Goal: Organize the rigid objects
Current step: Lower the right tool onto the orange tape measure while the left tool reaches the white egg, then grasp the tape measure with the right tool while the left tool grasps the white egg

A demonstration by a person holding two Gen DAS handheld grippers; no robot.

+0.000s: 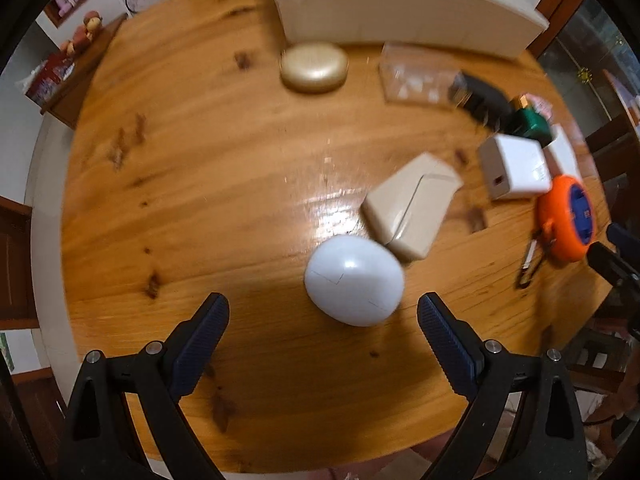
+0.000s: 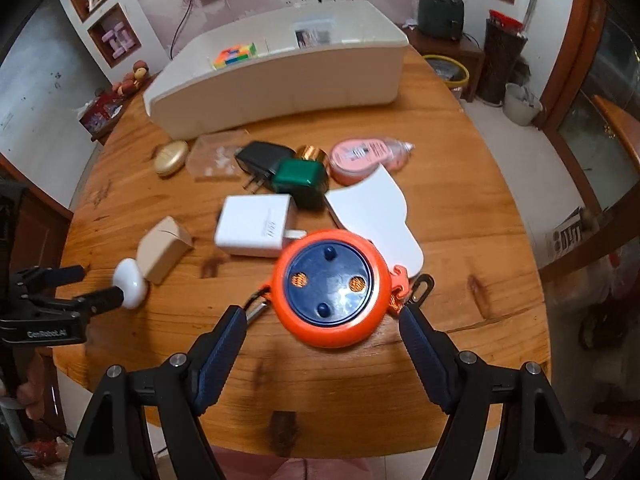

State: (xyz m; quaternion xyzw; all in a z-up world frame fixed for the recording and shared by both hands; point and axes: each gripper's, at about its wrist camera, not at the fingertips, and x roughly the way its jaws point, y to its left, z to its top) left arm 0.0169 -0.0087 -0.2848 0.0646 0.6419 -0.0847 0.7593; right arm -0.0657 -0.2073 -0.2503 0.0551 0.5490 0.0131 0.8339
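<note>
left hand-held gripper (image 1: 323, 309): jaws wide apart, holding nothing; white egg (image 1: 354, 280) lies just ahead between the tips, near the counter's (image 1: 200, 160) front edge.
right hand-held gripper (image 2: 323, 320): wide open, empty; orange reel (image 2: 331, 289) between the tips, near the front edge.
bin (image 2: 280, 80): at the far edge, well apart from both.
risk egg: smooth, round; an off-centre pinch likely squirts it into the beige box (image 1: 412, 210) it touches.
risk reel: its clip (image 2: 256, 306) near the left finger may snag.

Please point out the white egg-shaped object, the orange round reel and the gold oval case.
white egg (image 1: 354, 280), left wrist view, centre of shell.
orange reel (image 2: 331, 288), right wrist view, blue face.
gold case (image 1: 314, 67), left wrist view, lid top.
</note>
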